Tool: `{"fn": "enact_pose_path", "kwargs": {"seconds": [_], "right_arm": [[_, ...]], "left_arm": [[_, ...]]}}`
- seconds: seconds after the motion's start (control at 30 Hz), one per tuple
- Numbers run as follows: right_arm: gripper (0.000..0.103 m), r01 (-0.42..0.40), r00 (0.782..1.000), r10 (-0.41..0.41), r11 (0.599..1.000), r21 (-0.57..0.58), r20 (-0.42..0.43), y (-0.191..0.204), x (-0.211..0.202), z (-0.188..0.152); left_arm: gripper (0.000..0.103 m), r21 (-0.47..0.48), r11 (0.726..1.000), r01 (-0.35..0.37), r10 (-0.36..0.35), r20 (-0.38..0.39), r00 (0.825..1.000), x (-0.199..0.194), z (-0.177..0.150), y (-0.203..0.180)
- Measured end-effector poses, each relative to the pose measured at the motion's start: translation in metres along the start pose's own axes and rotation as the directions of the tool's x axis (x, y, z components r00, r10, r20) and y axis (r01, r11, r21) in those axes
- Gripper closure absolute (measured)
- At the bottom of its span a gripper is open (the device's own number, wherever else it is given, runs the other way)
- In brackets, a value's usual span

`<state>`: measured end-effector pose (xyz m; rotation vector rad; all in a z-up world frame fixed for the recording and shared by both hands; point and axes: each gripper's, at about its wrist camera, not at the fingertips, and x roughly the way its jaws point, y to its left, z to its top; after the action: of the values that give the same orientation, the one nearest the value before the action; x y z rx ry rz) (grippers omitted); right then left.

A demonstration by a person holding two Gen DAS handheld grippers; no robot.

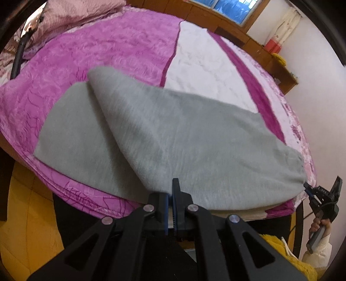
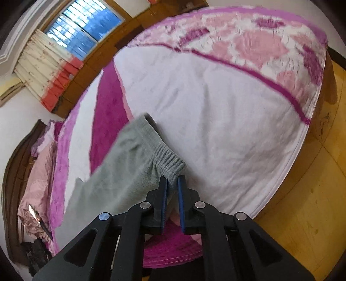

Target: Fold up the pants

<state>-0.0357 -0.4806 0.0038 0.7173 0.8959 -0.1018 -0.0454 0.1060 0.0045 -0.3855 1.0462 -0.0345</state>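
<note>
The grey pants (image 1: 164, 134) lie across the bed (image 1: 108, 60), partly folded over. The left gripper (image 1: 172, 190) pinches their near edge; the right gripper (image 2: 172, 183) pinches the ribbed cuff (image 2: 169, 161), lifting it.

Ahead of our left hand-held gripper (image 1: 170, 190) we see a bed under a magenta blanket (image 1: 97, 54), with a white quilted panel (image 1: 205, 64) further off to the right. Beyond the bed's far edge stand a wooden headboard (image 1: 248, 36) and a blue-paned window (image 1: 233, 10), with a cream curtain (image 1: 287, 26) at its right. Past our right hand-held gripper (image 2: 172, 183), yellow wooden floor (image 2: 302, 205) lies to the right, and a pink quilt (image 2: 39, 173) is bunched far left.
</note>
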Motion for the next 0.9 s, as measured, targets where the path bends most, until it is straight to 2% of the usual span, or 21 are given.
{"fn": "enact_pose_path", "kwargs": {"seconds": [0.1, 0.17, 0.27, 0.33, 0.4, 0.47, 0.53, 0.67, 0.73, 0.77, 0.9], "right_arm": [[0.101, 0.0, 1.0, 0.001, 0.999, -0.033, 0.029, 0.008, -0.012, 0.003], [0.101, 0.034, 0.999, -0.032, 0.996, -0.077, 0.028, 0.011, -0.01, 0.0], [0.101, 0.086, 0.995, -0.09, 0.991, -0.107, -0.035, 0.01, 0.01, -0.007], [0.101, 0.121, 0.988, -0.131, 0.985, -0.119, -0.08, 0.007, 0.024, -0.011], [0.101, 0.121, 0.986, -0.133, 0.986, -0.114, -0.097, 0.004, 0.026, -0.009], [0.1, 0.122, 0.986, -0.134, 0.985, -0.121, -0.095, 0.006, 0.019, -0.005], [0.099, 0.141, 0.985, -0.154, 0.978, -0.152, -0.076, 0.012, 0.007, 0.001], [0.095, 0.23, 0.973, -0.229, 0.942, -0.242, 0.033, 0.037, -0.028, 0.009], [0.082, 0.214, 0.977, -0.206, 0.939, -0.27, 0.06, 0.053, -0.04, 0.013], [0.079, 0.191, 0.982, -0.182, 0.939, -0.285, 0.059, 0.062, -0.043, 0.013], [0.078, 0.079, 0.996, -0.086, 0.935, -0.345, -0.006, 0.096, -0.034, 0.001]], "left_arm": [[0.1, 0.021, 1.0, -0.001, 0.001, -0.001, 1.0, -0.003, -0.002, -0.003], [0.1, 0.022, 1.0, -0.003, 0.004, -0.029, 1.0, 0.006, -0.003, 0.0], [0.088, -0.019, 1.0, -0.015, 0.014, -0.071, 0.997, 0.016, -0.003, 0.01], [0.087, -0.044, 0.999, 0.002, -0.005, -0.073, 0.997, 0.013, -0.003, 0.016], [0.081, -0.038, 0.999, 0.024, -0.026, -0.052, 0.998, 0.0, -0.004, 0.02], [0.071, -0.017, 1.0, -0.025, 0.024, -0.019, 1.0, -0.013, -0.005, 0.023], [0.07, -0.004, 0.995, -0.101, 0.101, 0.029, 0.994, -0.028, -0.006, 0.031], [0.07, -0.052, 0.989, -0.136, 0.141, 0.092, 0.986, -0.044, 0.001, 0.053], [0.07, -0.09, 0.988, -0.123, 0.134, 0.125, 0.983, -0.047, 0.008, 0.062], [0.07, -0.105, 0.989, -0.107, 0.122, 0.148, 0.981, -0.047, 0.012, 0.065], [0.057, -0.111, 0.991, -0.079, 0.101, 0.207, 0.973, -0.04, 0.029, 0.064]]}}
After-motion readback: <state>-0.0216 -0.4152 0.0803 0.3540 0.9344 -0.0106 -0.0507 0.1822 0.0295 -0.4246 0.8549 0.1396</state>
